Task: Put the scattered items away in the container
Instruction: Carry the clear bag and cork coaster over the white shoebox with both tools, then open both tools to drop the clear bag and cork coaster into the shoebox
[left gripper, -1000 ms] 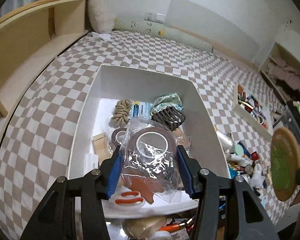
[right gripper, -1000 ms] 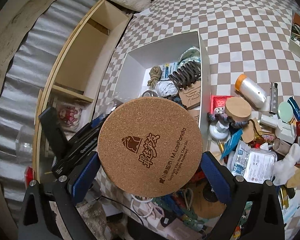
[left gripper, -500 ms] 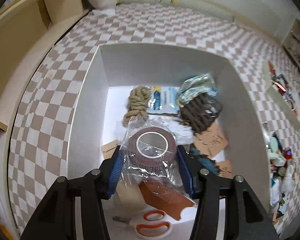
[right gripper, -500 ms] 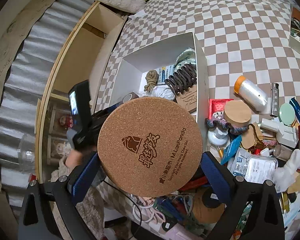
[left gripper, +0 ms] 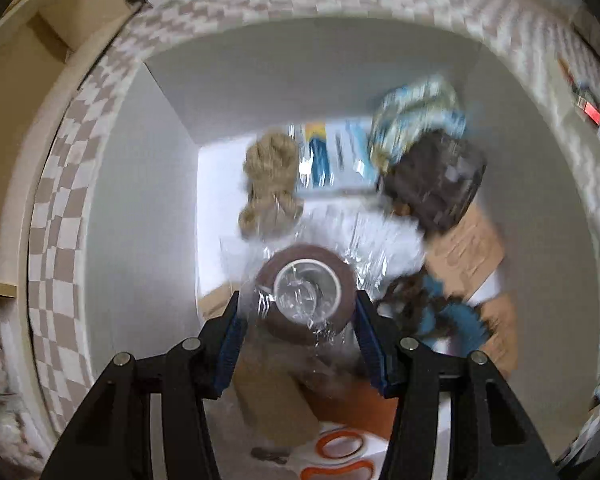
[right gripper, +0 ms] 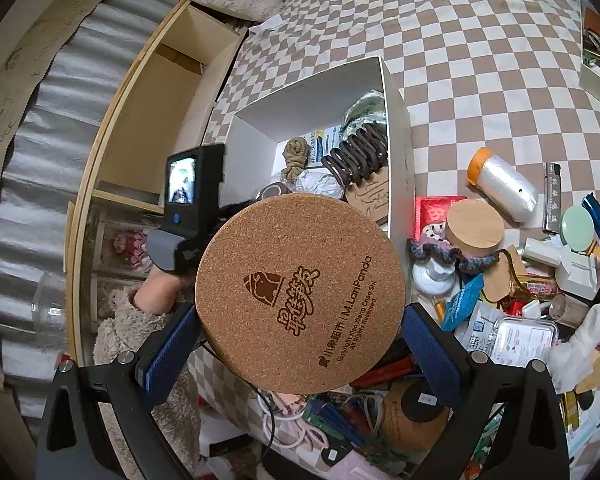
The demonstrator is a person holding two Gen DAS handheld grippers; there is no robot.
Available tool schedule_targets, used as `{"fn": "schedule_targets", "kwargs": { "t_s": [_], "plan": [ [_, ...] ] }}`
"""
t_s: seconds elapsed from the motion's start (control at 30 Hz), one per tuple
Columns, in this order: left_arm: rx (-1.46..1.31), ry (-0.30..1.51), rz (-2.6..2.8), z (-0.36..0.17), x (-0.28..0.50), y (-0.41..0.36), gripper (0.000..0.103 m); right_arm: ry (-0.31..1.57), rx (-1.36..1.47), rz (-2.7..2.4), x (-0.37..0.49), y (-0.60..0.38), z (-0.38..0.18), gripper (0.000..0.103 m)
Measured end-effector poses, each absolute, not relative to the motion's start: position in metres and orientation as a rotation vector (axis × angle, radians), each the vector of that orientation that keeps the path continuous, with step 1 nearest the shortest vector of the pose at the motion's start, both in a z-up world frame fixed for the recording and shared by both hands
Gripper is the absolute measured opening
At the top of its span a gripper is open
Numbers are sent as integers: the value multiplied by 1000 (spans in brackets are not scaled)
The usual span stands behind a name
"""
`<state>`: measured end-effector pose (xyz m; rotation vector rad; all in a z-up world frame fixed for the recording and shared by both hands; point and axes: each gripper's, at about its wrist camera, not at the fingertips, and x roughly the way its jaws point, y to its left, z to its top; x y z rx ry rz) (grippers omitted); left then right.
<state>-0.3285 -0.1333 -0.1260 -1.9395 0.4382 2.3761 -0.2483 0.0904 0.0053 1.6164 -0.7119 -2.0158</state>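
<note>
My left gripper [left gripper: 298, 312] is shut on a brown tape roll in a clear plastic bag [left gripper: 305, 295] and points down into the white box [left gripper: 140, 200], low among its contents. The blurred left wrist view shows a rope knot [left gripper: 270, 178], a dark hair claw [left gripper: 436, 182] and a cardboard piece [left gripper: 466, 256] in the box. My right gripper [right gripper: 300, 320] is shut on a round cork coaster [right gripper: 300, 294], held above the near edge of the white box [right gripper: 396, 120]. The left gripper's body [right gripper: 188, 208] shows beside the coaster.
Right of the box, scattered items lie on the checkered cloth [right gripper: 480, 40]: a capped plastic roll [right gripper: 504, 186], a wooden lid [right gripper: 476, 230], a clear case [right gripper: 524, 338], a white sock [right gripper: 580, 340]. A wooden shelf [right gripper: 160, 92] stands left of the box. Cables and a cork roll [right gripper: 416, 416] lie near.
My left gripper has tilted downward and sunk into the box with the bagged tape roll, so the box walls now fill its view. The right gripper has kept still with the coaster.
</note>
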Motion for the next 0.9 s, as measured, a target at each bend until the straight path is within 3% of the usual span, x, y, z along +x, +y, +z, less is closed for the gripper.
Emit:
{"fn": "schedule_targets", "kwargs": {
  "t_s": [0.37,0.67,0.9],
  "plan": [
    [-2057,612,2315,-154,-323,-142,52,-717,1607,-2011,-257,80,5,100],
    [-2028,525,2361,-149,-326,-150,52,-777,1570,-2027,-272,77,3,100],
    [-1953,451,2376,-131,-315,-149,72,-767,1602,-2014,-285,62,-12,100]
  ]
}}
